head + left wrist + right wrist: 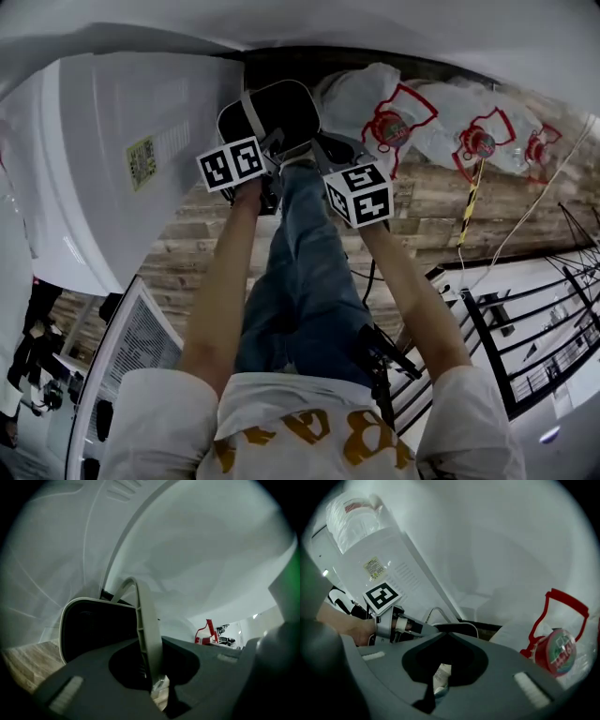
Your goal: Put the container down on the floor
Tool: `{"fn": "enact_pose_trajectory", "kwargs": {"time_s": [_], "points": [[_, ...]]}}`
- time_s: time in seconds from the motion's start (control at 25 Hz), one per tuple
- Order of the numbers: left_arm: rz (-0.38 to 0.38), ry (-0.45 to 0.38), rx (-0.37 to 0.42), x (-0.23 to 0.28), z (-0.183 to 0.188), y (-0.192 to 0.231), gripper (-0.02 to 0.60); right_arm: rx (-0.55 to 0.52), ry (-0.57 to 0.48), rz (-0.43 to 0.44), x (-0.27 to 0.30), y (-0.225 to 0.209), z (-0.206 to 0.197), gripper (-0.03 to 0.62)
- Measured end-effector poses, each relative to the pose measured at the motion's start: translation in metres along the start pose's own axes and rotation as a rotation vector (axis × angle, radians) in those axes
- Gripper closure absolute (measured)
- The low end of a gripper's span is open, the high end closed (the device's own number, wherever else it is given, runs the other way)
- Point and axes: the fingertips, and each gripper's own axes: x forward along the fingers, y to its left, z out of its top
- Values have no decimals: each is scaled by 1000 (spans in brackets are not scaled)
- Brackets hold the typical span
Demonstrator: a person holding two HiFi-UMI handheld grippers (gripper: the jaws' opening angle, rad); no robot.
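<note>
Black plastic container with a cream rim: located at 12 o'clock in the head view, just beyond both my tools and touching each. Its dark mouth faces back toward me. I cannot tell whether its base rests on the wood-plank floor.

Left gripper: jaws clenched on the container's arched cream handle, which rises out of the jaw slot toward 12 o'clock in the left gripper view. The container's black hollow sits at 10 o'clock of the jaws, with floor planks showing at 8 o'clock.

Right gripper: jaws drawn together on a pale strip at the container's near edge. I take this strip to be part of the rim, though little of it shows. At 10 o'clock in the right gripper view, the left tool's square-marker cube and my left hand are visible, close beside the container.

Surroundings, head view:
- A large white appliance casing with a yellowish label lies at 10 o'clock, right beside the container.
- Clear-wrapped jugs with red handles and caps lie at 1 to 2 o'clock, near the container.
- My blue-jeaned leg runs down the centre between my forearms.
- A black metal rack stands at 4 o'clock, well apart.
</note>
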Motion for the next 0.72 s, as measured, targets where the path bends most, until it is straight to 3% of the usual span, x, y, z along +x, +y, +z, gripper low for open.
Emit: {"fn": "enact_pose_trajectory", "kwargs": {"time_s": [0.72], "points": [[65, 47, 97, 49, 2, 48, 548, 29, 28, 16, 46, 21, -28, 568]]}}
